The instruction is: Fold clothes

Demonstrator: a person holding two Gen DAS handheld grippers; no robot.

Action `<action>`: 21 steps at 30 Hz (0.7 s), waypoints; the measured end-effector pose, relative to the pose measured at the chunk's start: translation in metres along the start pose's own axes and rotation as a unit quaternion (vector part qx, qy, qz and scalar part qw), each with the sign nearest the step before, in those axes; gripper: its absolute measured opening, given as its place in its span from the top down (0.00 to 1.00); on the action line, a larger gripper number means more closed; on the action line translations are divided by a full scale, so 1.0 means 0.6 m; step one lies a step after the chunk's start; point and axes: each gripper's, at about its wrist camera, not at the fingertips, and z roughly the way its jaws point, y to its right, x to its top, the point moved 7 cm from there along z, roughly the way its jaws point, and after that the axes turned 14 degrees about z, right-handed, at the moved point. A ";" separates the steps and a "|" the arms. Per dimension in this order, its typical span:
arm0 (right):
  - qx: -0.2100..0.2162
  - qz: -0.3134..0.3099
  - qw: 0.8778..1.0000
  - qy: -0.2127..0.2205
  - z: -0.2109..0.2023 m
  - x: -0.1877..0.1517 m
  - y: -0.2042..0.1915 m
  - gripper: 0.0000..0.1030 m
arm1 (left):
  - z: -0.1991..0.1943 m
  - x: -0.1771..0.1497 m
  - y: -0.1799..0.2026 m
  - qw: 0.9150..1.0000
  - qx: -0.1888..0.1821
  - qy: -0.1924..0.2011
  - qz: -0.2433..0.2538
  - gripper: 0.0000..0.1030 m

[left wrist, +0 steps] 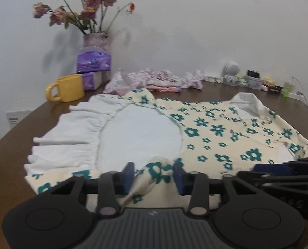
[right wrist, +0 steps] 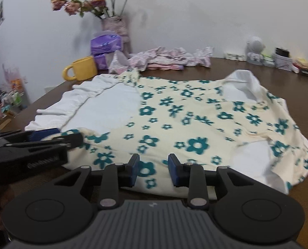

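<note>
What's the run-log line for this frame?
phase: grasping near edge | left gripper: jaws around bunched dress fabric | right gripper: jaws astride dress edge | dress: flat on table

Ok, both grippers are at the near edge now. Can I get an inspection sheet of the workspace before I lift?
Surface: brown table, bare around the spread garment.
Job's things: floral dress lying flat, white ruffle to the left; pink clothes pile behind it.
Clutter: yellow mug, tissue packs, flower vase, small jars along the back.
Grippers: left gripper pinching a raised fold of the near edge; right gripper straddles the edge, grip unclear.
Cables: thin cable at the table's far right.
Surroundings: white wall; floor items to the left.
</note>
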 end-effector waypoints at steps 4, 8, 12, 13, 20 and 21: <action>0.000 0.008 1.000 -0.012 0.008 -0.007 0.008 0.70 | 0.018 -0.016 -0.020 1.000 0.001 -0.017 -0.010 0.87; -0.011 0.009 1.000 -0.007 0.002 -0.008 0.019 0.71 | 0.021 -0.023 -0.049 0.999 -0.019 -0.016 -0.039 0.86; -0.018 -0.001 1.000 -0.004 0.000 -0.010 0.021 0.71 | 0.012 -0.022 -0.089 0.997 -0.014 -0.023 -0.069 0.76; -0.019 -0.003 1.000 -0.004 0.000 -0.011 0.020 0.71 | 0.006 -0.022 -0.101 0.996 -0.020 -0.025 -0.081 0.71; -0.010 -0.013 1.000 -0.003 0.001 -0.015 0.012 0.57 | -0.022 -0.023 -0.171 0.996 0.046 -0.040 -0.069 0.47; -0.009 -0.014 1.000 -0.003 0.001 -0.016 0.010 0.56 | -0.021 -0.025 -0.176 0.996 0.050 -0.044 -0.063 0.46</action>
